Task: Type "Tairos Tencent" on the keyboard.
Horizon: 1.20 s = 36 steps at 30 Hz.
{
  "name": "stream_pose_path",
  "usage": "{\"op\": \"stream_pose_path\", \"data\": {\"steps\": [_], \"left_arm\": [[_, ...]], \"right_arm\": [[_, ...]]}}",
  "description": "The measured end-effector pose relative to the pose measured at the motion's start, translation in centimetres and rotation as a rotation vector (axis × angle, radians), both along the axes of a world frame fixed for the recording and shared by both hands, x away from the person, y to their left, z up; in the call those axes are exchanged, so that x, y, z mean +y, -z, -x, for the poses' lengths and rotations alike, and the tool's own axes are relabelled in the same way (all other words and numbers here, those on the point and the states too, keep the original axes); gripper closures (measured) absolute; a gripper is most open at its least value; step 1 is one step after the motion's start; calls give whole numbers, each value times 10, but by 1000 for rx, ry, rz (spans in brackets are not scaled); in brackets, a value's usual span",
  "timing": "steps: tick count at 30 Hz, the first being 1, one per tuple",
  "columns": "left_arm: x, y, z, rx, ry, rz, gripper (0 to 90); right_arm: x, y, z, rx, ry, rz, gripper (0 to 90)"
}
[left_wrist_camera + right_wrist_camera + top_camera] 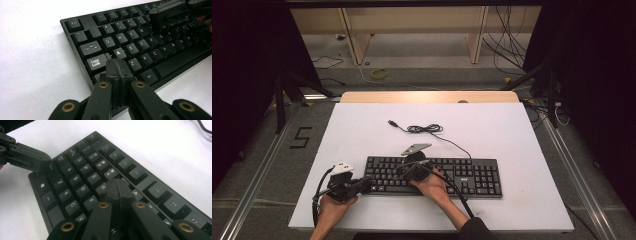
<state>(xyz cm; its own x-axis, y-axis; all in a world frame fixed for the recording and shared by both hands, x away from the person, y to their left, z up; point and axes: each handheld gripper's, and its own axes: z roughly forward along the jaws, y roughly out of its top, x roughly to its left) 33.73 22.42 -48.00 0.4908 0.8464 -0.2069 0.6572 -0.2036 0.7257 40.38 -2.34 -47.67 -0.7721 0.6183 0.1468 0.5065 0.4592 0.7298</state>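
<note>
I see left gripper (pixel 118 68) jaws closed, empty, over keyboard (pixel 140 45) Shift; right gripper (pixel 119 188) closed, empty, near T.

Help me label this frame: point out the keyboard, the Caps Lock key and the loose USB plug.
keyboard (pixel 472 176), high view, right key block.
Caps Lock key (pixel 95 62), left gripper view, key top.
USB plug (pixel 392 122), high view, cable's free end.

Left gripper (pixel 362 185) is held with fingers (pixel 117 72) pressed together; right gripper (pixel 404 169) likewise, fingers (pixel 118 191) closed.
</note>
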Motion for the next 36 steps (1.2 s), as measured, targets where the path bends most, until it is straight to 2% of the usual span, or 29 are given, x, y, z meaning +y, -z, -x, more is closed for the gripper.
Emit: {"op": "stream_pose_path", "data": {"steps": [13, 16, 27, 30, 36], "left_arm": [[-1, 1, -1, 12, 1, -5, 889], [-1, 3, -3, 19, 7, -12, 889], [-2, 4, -4, 25, 9, -8, 892], [-1, 3, -5, 36, 1, 6, 890], [0, -1, -3, 14, 0, 4, 885]], "right_arm": [[2, 1, 0, 2, 2, 7, 900], [2, 3, 0, 10, 3, 23, 900], [4, 4, 1, -9, 7, 37, 900], [3, 3, 1, 5, 11, 33, 900], [0, 0, 1, 21, 21, -5, 900]]}}
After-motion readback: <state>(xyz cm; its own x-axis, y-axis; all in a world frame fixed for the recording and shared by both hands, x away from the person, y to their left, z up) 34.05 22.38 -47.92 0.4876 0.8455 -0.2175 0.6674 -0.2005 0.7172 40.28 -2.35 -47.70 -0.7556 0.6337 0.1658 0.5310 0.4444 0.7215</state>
